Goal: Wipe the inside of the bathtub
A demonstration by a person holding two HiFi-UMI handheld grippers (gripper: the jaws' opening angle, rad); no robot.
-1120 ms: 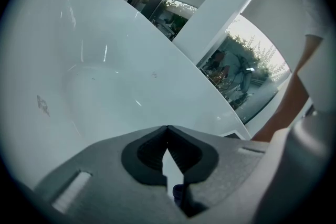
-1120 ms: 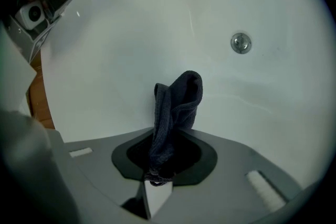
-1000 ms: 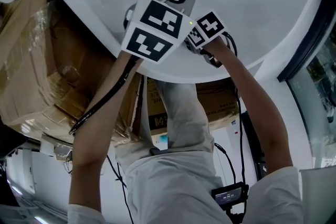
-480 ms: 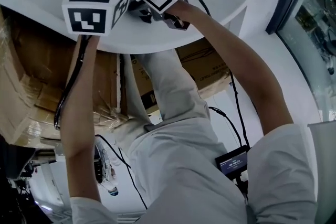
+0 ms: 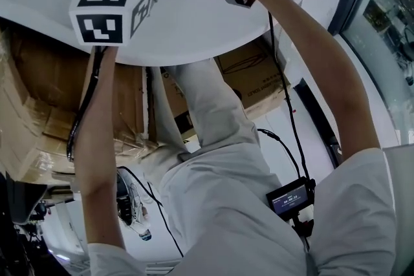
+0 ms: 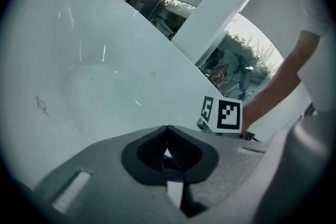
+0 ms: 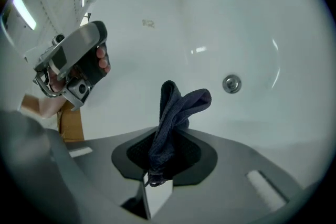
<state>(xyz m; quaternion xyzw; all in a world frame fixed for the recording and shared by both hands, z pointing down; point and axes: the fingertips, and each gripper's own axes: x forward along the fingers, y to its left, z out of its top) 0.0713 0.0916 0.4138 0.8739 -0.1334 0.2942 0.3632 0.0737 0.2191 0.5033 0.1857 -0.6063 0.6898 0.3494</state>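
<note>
My right gripper (image 7: 163, 141), clamped on the dark cloth (image 7: 177, 105), hangs mid-frame over the bathtub (image 7: 236, 18); left gripper (image 6: 168, 140) closed, empty. Wiping seemingly lies mostly ahead.

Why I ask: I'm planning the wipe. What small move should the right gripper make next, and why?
Probably ease the right gripper forward until the dark cloth presses on the bathtub wall near the drain. Its jaws are shut on the cloth, whose free end seems to stand clear of the white surface, so no wiping contact shows yet.
</note>
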